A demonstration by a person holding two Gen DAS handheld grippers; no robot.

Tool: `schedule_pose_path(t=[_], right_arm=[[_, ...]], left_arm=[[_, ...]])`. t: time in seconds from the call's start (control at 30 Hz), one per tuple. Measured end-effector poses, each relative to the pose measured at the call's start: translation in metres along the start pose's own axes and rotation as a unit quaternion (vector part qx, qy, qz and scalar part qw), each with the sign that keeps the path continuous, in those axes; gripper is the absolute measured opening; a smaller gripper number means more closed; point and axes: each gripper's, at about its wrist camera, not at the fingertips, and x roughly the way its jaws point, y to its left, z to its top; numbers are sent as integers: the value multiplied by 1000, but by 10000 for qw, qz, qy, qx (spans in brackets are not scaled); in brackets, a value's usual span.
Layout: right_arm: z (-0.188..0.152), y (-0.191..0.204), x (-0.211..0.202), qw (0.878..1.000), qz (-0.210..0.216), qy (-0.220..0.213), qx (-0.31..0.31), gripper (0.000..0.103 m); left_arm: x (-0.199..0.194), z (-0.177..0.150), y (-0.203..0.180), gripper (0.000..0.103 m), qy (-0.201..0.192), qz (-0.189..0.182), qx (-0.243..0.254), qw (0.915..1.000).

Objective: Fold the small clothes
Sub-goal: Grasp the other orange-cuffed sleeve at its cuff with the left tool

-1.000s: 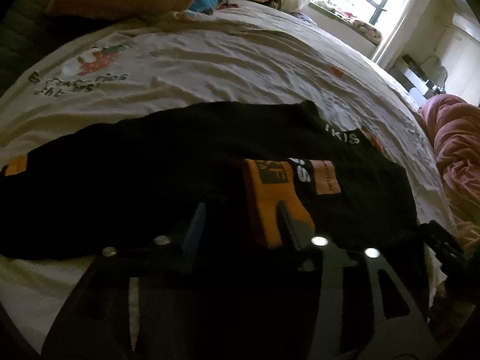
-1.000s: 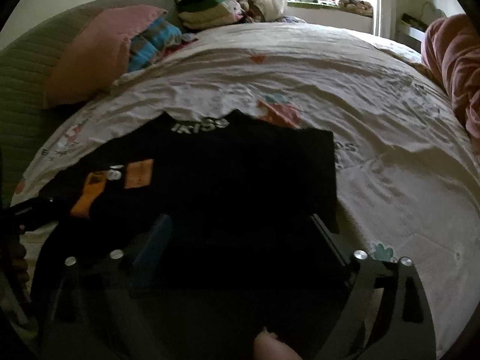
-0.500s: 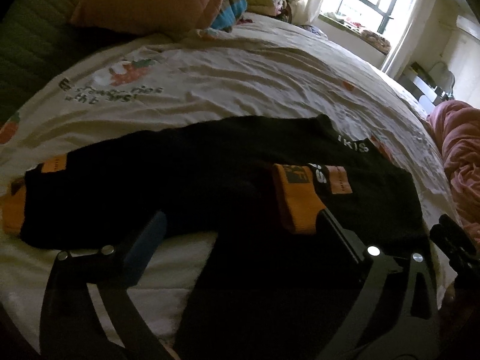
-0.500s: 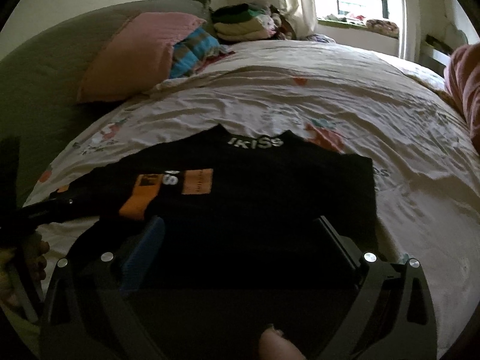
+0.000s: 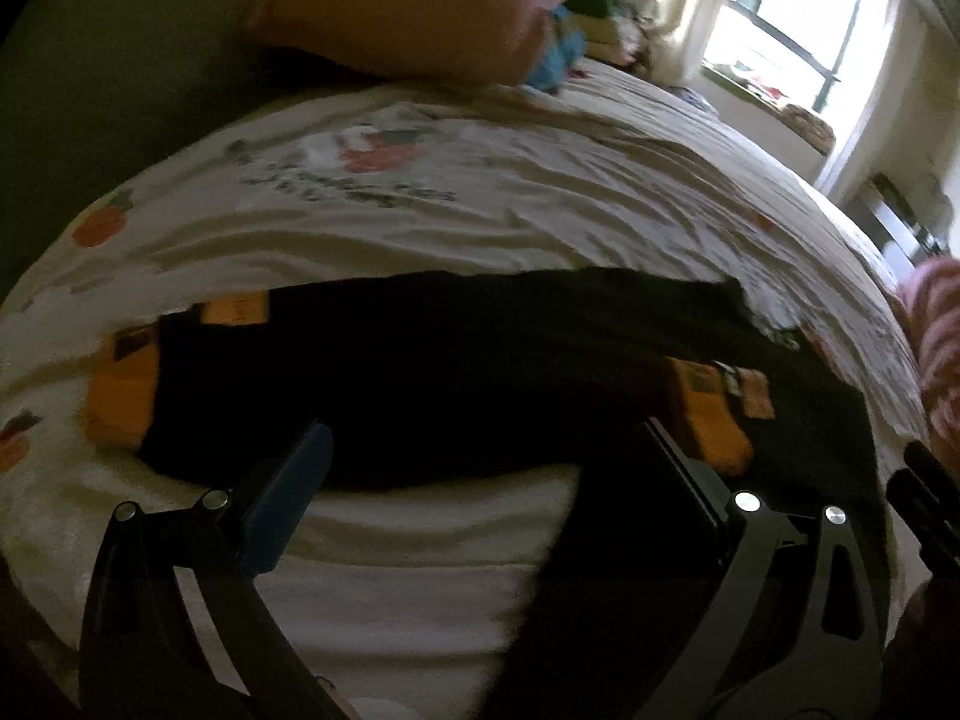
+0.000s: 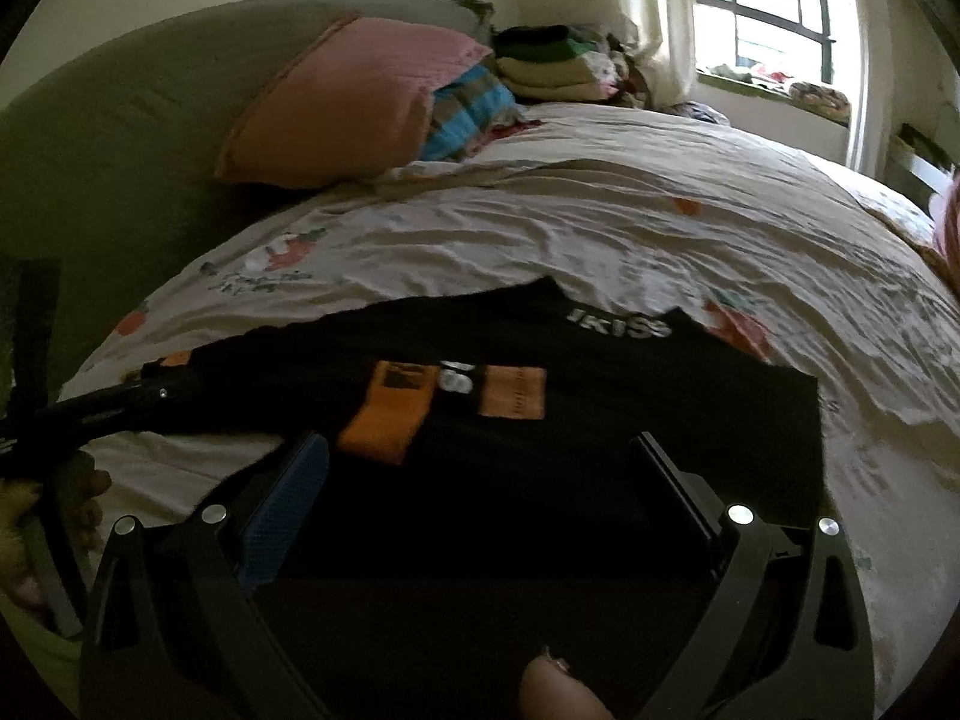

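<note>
A: Left gripper point(image 5: 480, 450), how's it?
B: Wide apart, holding nothing. Blue pad finger point(image 5: 288, 498) on the left, black one on the right. Both tips sit over the near edge of the black top point(image 5: 456, 372); contact I can't tell, pic's blurry.

A: Where's the top vs that gripper?
B: Straight ahead, spread across the printed bedsheet point(image 5: 480, 180). One sleeve runs off left, ending in an orange cuff point(image 5: 120, 396). The other orange cuff point(image 5: 714, 426) is folded in on the body, just beside the right finger.

A: Right gripper point(image 6: 480, 450)?
B: Also fully spread, empty. Top point(image 6: 600, 456) fills the gap btwn fingers, collar w/ white lettering point(image 6: 621, 324) at the far side. Folded cuff point(image 6: 384, 414) lies just ahead of its blue finger.

A: Anything else?
B: Pink pillow point(image 6: 354, 96) and stacked clothes point(image 6: 552, 66) at the headboard end, well apart from the top.
</note>
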Motion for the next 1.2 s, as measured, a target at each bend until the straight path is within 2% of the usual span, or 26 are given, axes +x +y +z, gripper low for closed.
schedule_pose_path(t=[0.1, 0.47, 0.8, 0.93, 0.97, 1.0, 1.03, 1.1, 1.13, 1.17, 1.2], right_arm=[[6, 18, 5, 9998, 126, -33, -118, 98], [22, 83, 26, 9964, 604, -7, -602, 98], [22, 139, 53, 9904, 876, 166, -1056, 98], [17, 150, 59, 9889, 936, 238, -1127, 98], [16, 150, 61, 9889, 947, 253, -1119, 98], [14, 151, 62, 9889, 953, 273, -1108, 98], [13, 151, 64, 9890, 952, 297, -1091, 98], [11, 149, 67, 9895, 932, 335, -1053, 98], [10, 148, 68, 9898, 920, 346, -1027, 98], [10, 145, 67, 9903, 908, 356, -992, 98], [9, 142, 68, 9907, 896, 366, -953, 98]], left_arm=[[-2, 2, 22, 93, -41, 191, -226, 9996], [-6, -1, 85, 93, -15, 496, -1018, 9936], [6, -13, 139, 93, 120, 825, -1719, 9816], [14, -16, 155, 93, 72, 748, -1983, 9773], [15, -16, 157, 85, 59, 760, -1999, 9769], [15, -14, 159, 71, 33, 821, -2025, 9758], [16, -13, 161, 62, 18, 843, -2042, 9753], [19, -9, 163, 29, -12, 763, -2057, 9756], [20, -7, 164, 23, -21, 710, -2064, 9759], [19, -7, 165, 11, -56, 640, -2057, 9765], [17, -6, 164, 9, -106, 568, -2048, 9771]])
